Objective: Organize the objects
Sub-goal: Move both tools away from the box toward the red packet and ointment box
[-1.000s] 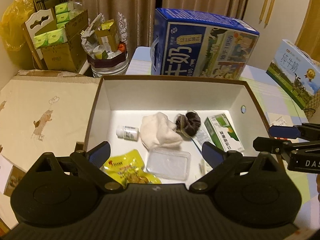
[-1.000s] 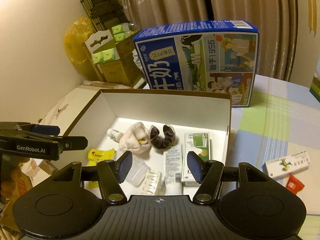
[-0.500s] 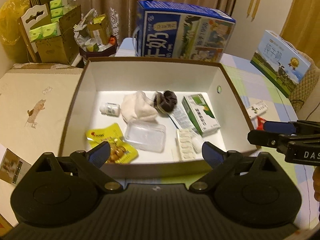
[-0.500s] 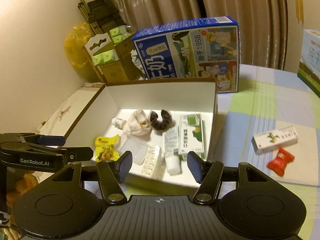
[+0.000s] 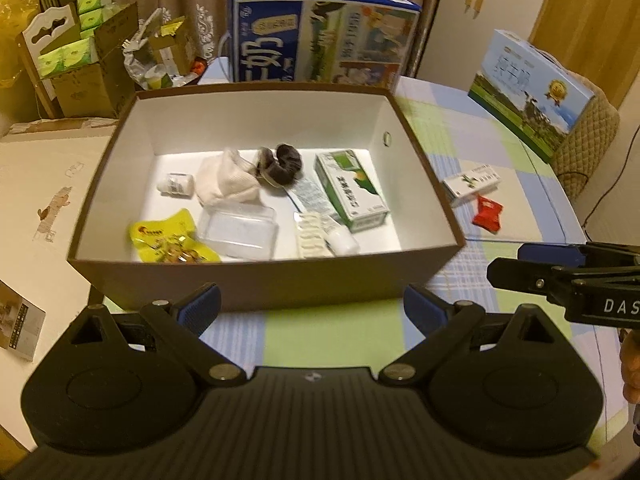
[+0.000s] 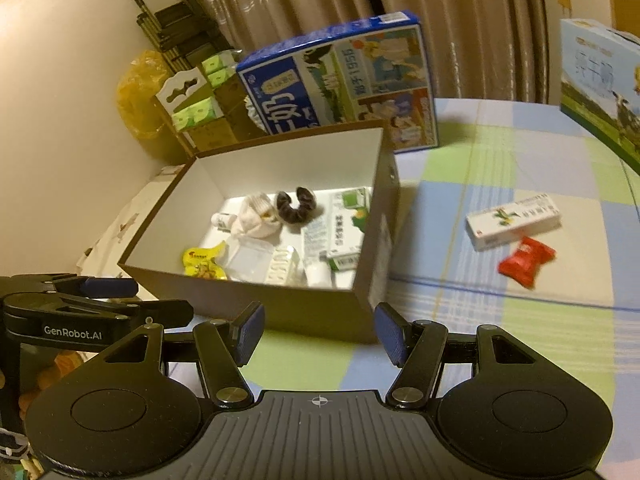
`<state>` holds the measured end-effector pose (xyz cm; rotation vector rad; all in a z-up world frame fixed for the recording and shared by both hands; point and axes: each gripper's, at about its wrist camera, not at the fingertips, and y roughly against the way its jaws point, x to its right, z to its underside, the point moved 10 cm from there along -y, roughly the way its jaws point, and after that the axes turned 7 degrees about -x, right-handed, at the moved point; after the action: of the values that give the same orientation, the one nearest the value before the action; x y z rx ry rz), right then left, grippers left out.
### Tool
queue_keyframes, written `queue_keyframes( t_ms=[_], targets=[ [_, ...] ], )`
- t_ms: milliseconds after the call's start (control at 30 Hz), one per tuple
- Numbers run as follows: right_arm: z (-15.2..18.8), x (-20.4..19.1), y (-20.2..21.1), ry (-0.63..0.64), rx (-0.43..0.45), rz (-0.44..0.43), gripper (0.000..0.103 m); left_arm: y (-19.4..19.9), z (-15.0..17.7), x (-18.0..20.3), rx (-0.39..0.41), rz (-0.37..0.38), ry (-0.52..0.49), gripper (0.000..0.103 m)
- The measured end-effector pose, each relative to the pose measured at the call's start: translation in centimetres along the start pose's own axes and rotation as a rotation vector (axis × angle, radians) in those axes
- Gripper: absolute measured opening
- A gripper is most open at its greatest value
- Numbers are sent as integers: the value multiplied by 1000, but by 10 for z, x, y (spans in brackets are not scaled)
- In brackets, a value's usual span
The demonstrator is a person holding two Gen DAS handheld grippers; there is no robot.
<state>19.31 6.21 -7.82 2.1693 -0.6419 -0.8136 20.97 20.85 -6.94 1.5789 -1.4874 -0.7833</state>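
Both grippers (image 5: 312, 312) (image 6: 319, 334) wide (empty), white carton (image 6: 513, 221) lying crosswise, beside candy (image 6: 527, 261)

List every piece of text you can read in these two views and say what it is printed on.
"GenRobot.AI": side of the left tongs.
"DAS", cut off by the frame edge: side of the right tongs.
"1956", beside large Chinese characters: big blue milk carton.
Too small or blurred: green and white box in the brown box, white medicine box, red sachet, yellow snack packet.

candy (image 6: 526, 260) right of box (image 6: 248, 300)
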Motion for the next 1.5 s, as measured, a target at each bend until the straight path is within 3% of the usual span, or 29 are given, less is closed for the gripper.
queue_keyframes(
  t_ms=[667, 1167, 1500],
  targets=[
    [43, 73, 55, -136, 4, -18, 58, -8, 28, 88, -45, 26, -52, 96],
    [66, 145, 79, -145, -37, 101, 58, -25, 27, 156, -71, 40, -106, 96],
    [75, 203, 84, -237, -40, 153, 58, -53, 14, 204, -89, 69, -160, 96]
  ],
)
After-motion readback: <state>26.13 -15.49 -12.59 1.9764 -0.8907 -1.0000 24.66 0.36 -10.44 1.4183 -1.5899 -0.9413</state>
